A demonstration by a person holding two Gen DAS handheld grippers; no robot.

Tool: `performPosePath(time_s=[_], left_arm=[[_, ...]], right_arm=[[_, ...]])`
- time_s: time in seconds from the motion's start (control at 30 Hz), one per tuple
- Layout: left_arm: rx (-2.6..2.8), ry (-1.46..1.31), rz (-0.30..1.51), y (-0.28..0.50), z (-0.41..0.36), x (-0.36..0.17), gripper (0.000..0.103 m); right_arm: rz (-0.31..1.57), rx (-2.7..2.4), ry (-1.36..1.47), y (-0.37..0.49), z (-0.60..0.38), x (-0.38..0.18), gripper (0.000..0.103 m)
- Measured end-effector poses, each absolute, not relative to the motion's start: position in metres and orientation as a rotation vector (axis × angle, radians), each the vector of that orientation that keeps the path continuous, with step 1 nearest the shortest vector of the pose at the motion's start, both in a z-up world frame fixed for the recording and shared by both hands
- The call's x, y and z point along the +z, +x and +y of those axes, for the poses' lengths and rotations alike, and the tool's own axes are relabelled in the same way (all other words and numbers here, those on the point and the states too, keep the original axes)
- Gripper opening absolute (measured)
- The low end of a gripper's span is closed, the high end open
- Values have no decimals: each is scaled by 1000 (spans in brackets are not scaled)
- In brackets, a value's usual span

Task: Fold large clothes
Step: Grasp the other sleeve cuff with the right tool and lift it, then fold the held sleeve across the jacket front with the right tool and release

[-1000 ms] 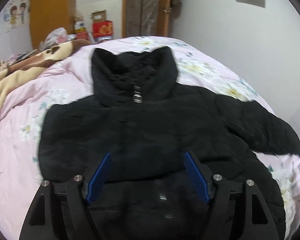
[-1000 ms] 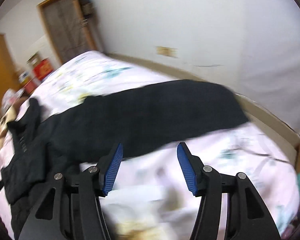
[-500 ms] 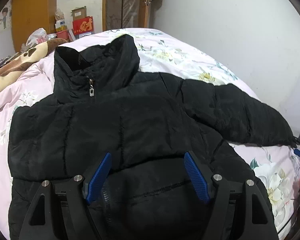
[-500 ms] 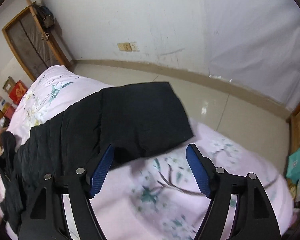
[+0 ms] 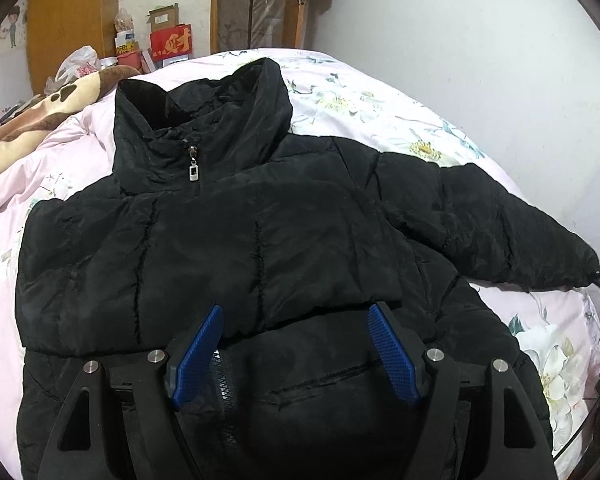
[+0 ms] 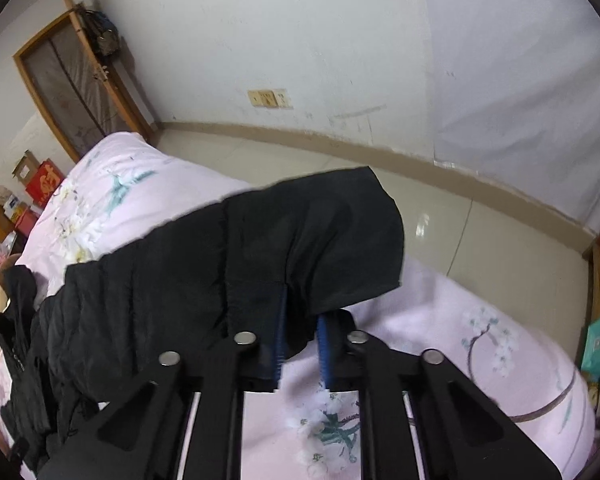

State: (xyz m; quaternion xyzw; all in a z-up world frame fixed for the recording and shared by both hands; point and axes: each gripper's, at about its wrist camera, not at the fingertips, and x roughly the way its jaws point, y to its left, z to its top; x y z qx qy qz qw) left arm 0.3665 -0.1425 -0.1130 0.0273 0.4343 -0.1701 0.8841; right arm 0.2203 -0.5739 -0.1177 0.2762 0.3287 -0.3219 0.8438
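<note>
A black puffer jacket (image 5: 240, 240) lies front up on the pink floral bed (image 5: 380, 116), collar toward the far end and zip pull at the neck. Its left sleeve is folded across the chest. The right sleeve (image 5: 500, 224) stretches out to the right edge of the bed. My left gripper (image 5: 296, 340) hovers open over the jacket's lower front, with nothing pinched between its blue pads. In the right wrist view my right gripper (image 6: 302, 320) is shut on the cuff end of the right sleeve (image 6: 332, 236), and the black cloth drapes over its fingertips.
A brown and cream blanket (image 5: 40, 120) lies at the bed's far left. Red boxes and bags (image 5: 168, 44) stand by the wooden wardrobe and door beyond the bed. Bare tiled floor (image 6: 480, 236) and a white wall run along the bed's right side.
My right gripper moved up to the sleeve cuff and shut on it; it was open before. The left gripper's view shifted right along the jacket and stayed open.
</note>
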Motion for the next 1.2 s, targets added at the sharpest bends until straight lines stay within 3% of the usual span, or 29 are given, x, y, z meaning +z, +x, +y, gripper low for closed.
performPosePath(time_s=[0.37,0.53,0.83,1.2], left_arm=[[-343,-13,876,366,-114,-88,75],[-322,-39,863,368,-92,-80,75],[-269,-87,851,371,-45,-80,75],[-277,-156,904,381,-8,-101,75]], right_arm=[[522,-435,329,246,-488,-27,7],[500,-318,211,268,-433,-10,7],[552,-114,134,307,-338,-26,6],[713,68,-6,342,-229,-94,6]])
